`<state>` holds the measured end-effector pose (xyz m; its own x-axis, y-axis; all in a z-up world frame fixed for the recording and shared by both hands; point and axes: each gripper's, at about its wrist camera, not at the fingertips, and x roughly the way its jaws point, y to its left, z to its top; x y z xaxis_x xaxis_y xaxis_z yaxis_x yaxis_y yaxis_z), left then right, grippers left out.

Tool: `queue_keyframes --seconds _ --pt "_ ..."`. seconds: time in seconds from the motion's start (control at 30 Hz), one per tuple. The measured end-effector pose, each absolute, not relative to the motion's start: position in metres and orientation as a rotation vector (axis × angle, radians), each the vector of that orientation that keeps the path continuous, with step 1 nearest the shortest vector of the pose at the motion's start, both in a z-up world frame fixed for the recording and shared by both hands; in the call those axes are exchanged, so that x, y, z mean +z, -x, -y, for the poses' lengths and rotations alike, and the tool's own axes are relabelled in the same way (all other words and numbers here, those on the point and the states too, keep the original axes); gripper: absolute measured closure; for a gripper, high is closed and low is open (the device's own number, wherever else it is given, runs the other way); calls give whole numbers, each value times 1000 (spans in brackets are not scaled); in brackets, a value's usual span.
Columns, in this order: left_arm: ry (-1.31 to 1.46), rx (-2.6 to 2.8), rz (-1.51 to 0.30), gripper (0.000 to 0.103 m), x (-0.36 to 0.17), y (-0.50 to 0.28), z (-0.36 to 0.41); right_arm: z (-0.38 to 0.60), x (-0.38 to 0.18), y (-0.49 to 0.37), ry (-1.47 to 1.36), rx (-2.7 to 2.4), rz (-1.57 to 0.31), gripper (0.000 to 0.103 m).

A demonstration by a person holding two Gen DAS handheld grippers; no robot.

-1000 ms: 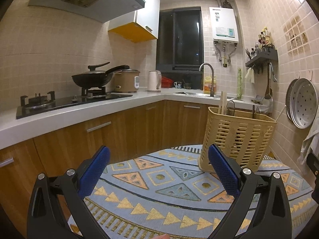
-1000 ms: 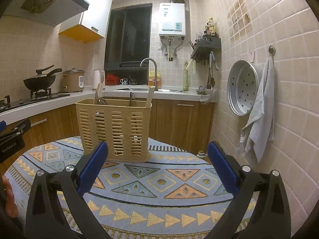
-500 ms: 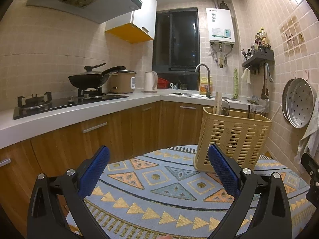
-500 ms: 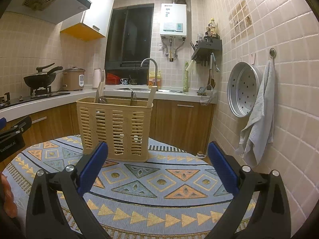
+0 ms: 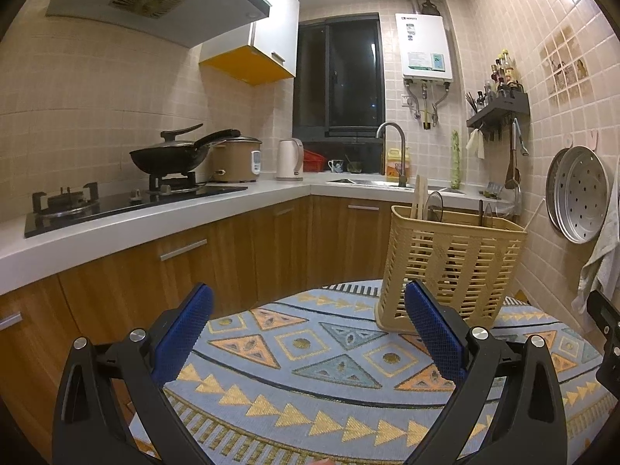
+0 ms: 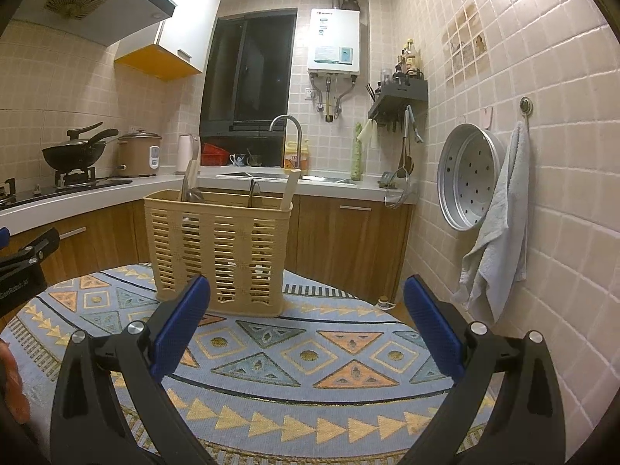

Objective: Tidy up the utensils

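- Your left gripper (image 5: 308, 319) is spread wide and empty; its blue pads (image 5: 182, 333) touch nothing and hang above the patterned cloth (image 5: 302, 379).
- Your right gripper (image 6: 306, 312) is likewise released, with nothing between its fingers, poised over the same cloth.
- The utensil basket (image 6: 219, 250) stands upright on the cloth, ahead of the right gripper and toward the left gripper's right side. Wooden handles (image 6: 288, 190) and a few metal utensils (image 6: 252, 193) poke up from it.
- Risk, as I judge it: the basket looks light and tall, so if you pull a handle at a slant or catch the rim with a finger, it could tip or slide on the cloth.
- The handles stand close together, so a wide grab may catch two at once.
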<state>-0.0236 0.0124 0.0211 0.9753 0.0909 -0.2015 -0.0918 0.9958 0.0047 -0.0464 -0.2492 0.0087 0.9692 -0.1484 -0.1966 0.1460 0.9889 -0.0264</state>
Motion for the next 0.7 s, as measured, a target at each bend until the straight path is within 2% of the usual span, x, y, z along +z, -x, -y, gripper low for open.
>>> queue_keyframes --seconds 0.7 --pt "-3 70 -225 8 20 21 -9 250 6 43 16 -160 -216 7"
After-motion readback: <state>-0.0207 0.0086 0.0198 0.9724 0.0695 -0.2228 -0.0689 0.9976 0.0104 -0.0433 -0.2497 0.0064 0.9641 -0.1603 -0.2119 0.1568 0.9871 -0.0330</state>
